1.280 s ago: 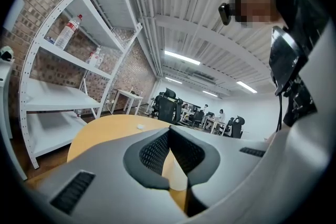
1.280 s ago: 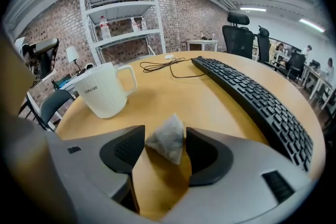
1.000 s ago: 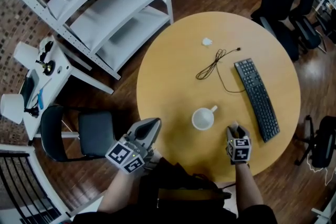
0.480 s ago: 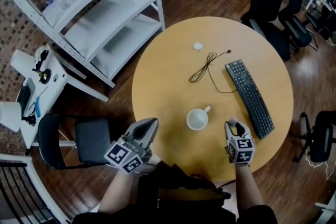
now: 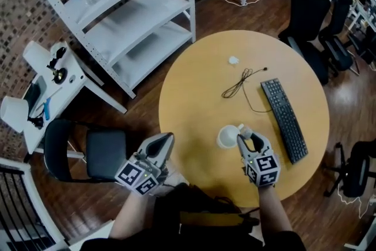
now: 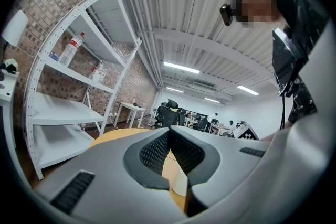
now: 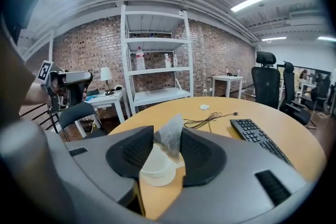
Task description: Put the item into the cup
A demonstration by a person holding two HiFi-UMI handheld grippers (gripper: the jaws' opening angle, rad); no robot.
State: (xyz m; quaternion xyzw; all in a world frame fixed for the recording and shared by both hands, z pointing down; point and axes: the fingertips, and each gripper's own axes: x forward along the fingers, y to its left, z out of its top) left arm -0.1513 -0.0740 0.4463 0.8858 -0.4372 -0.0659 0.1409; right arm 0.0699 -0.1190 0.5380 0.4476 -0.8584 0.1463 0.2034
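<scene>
A white cup (image 5: 228,137) stands on the round wooden table (image 5: 194,97) near its front edge. My right gripper (image 5: 247,137) hovers just right of the cup and is shut on a small greyish pyramid tea bag (image 5: 246,132). In the right gripper view the tea bag (image 7: 169,136) is pinched between the pads of the right gripper (image 7: 167,140), with the cup (image 7: 156,169) directly below and in front. My left gripper (image 5: 165,140) hangs at the table's left front edge, away from the cup. Its pads (image 6: 181,150) touch with nothing between them.
A black keyboard (image 5: 284,119) lies right of the cup, with a black cable (image 5: 239,83) and a small white object (image 5: 234,60) farther back. A white shelf unit (image 5: 129,14) stands at the left, a dark chair (image 5: 88,153) beside it. Office chairs (image 5: 311,3) stand at the back right.
My right gripper has moved left from the table's front toward the cup and now holds the tea bag at the cup's right rim. The left gripper has stayed put.
</scene>
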